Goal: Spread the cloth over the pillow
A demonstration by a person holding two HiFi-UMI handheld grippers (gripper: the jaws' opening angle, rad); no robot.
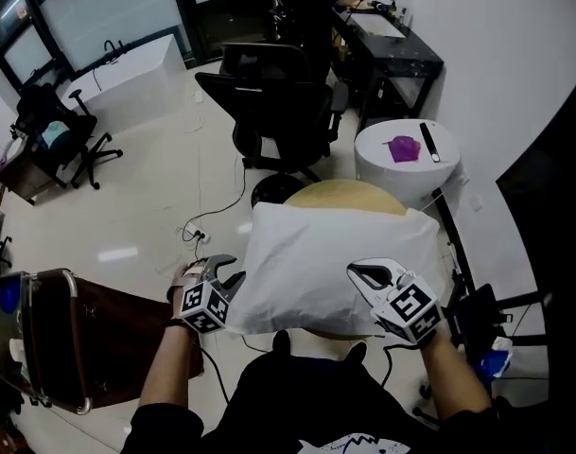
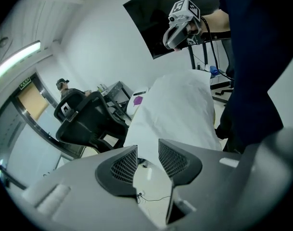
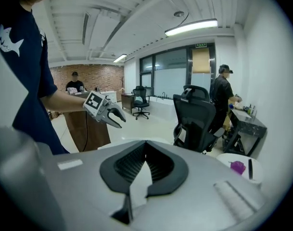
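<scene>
A white pillow (image 1: 316,263) lies on a round tan table (image 1: 349,195), and its top looks smooth and white; I cannot tell a separate cloth from the pillow. My left gripper (image 1: 226,270) hovers at the pillow's left corner, open, with nothing between its fingers. In the left gripper view the pillow (image 2: 177,109) stretches away beyond the open left gripper (image 2: 147,150). My right gripper (image 1: 356,270) is over the pillow's right part, shut. From the left gripper view the right gripper (image 2: 169,43) hangs in the air above the pillow with nothing dangling from it.
A black office chair (image 1: 278,102) stands just beyond the table. A white round side table (image 1: 406,149) at the back right holds a purple item and a dark stick. A brown cabinet (image 1: 108,339) is at my left, a black stand (image 1: 486,301) at my right. Cables lie on the floor.
</scene>
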